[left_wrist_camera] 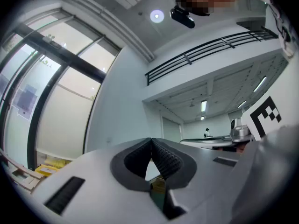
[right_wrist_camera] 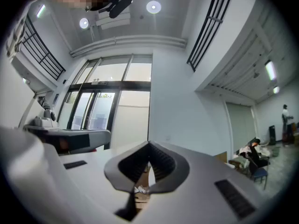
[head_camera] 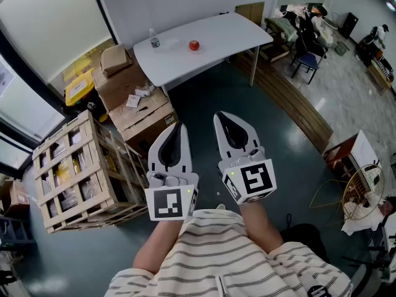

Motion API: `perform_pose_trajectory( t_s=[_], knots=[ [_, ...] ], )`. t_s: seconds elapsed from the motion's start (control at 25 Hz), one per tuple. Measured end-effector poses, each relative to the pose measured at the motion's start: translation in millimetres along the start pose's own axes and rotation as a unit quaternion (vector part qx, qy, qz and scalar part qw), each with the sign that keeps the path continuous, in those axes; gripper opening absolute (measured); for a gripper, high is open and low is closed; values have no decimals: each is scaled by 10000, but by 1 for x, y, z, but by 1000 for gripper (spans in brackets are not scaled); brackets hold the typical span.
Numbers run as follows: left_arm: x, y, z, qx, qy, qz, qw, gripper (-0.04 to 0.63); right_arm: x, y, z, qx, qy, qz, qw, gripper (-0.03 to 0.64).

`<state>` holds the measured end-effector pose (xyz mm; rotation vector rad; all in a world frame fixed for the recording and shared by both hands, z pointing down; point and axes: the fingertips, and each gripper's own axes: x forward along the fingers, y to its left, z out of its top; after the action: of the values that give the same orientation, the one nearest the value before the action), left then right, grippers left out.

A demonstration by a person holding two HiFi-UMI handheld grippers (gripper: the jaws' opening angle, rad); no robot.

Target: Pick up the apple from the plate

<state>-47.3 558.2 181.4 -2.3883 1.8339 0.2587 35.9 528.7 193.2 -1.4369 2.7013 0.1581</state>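
Note:
A red apple sits on the white table far ahead of me, in the head view only. A pale round plate lies just left of it; whether the apple touches it I cannot tell. Both grippers are held close to my body, far from the table. My left gripper is shut, its ribbed pads meeting with nothing between them. Beside it, my right gripper is also shut and empty, pads touching at the tip. Both gripper views look out at walls and ceiling.
A small bottle stands at the table's left end. Cardboard boxes and a slatted wooden crate crowd the floor on the left. A blue chair and clutter lie to the right, with a wire basket nearer.

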Motion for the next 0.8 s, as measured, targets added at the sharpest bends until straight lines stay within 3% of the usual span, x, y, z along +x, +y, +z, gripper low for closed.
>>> perform_pose_trajectory(
  t_s=[0.44, 0.6, 0.8],
  knots=[
    [7, -34, -12, -24, 107, 112, 9999, 5, -18, -24, -7, -95, 77, 125, 9998, 12],
    [7, -56, -27, 112, 203, 48, 9997, 5, -27, -41, -17, 85, 38, 137, 9999, 12],
    [24, -63, -46, 26, 395, 74, 9992, 5, -24, -59, -35, 277, 174, 165, 9993, 12]
  ],
)
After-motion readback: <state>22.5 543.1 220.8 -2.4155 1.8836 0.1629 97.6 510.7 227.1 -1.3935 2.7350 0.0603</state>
